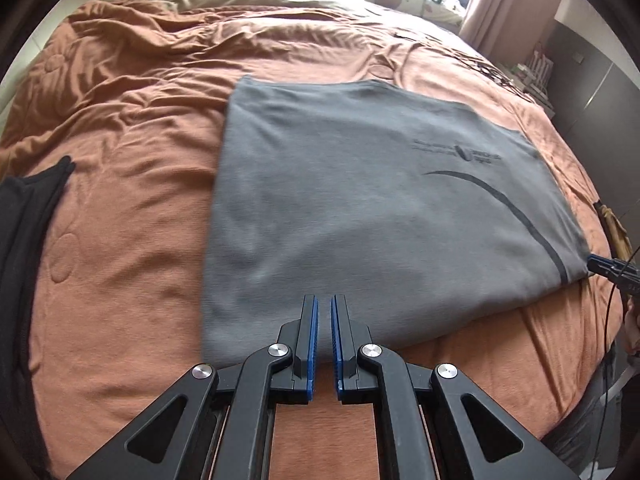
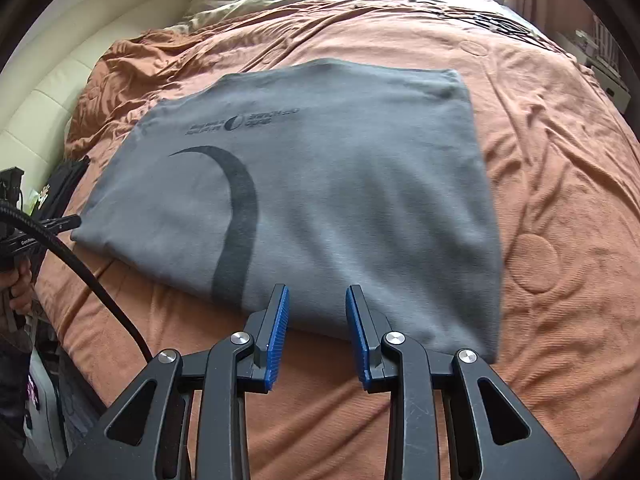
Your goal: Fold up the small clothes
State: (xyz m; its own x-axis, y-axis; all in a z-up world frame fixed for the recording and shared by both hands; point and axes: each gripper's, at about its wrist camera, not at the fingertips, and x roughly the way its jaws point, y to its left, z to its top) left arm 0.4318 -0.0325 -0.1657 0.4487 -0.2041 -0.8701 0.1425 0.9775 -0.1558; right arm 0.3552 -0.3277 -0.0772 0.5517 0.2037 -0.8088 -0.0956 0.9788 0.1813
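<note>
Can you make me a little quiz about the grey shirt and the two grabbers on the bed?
1. True or false: the grey shirt is hanging in the air between the grippers.
2. Which gripper has the wider gap between its blue pads: the left gripper or the right gripper?
3. What colour is the blanket under the shirt?

Key
1. False: it lies folded and flat on the blanket, and neither gripper holds it.
2. The right gripper; the left one is almost closed.
3. Orange.
</note>
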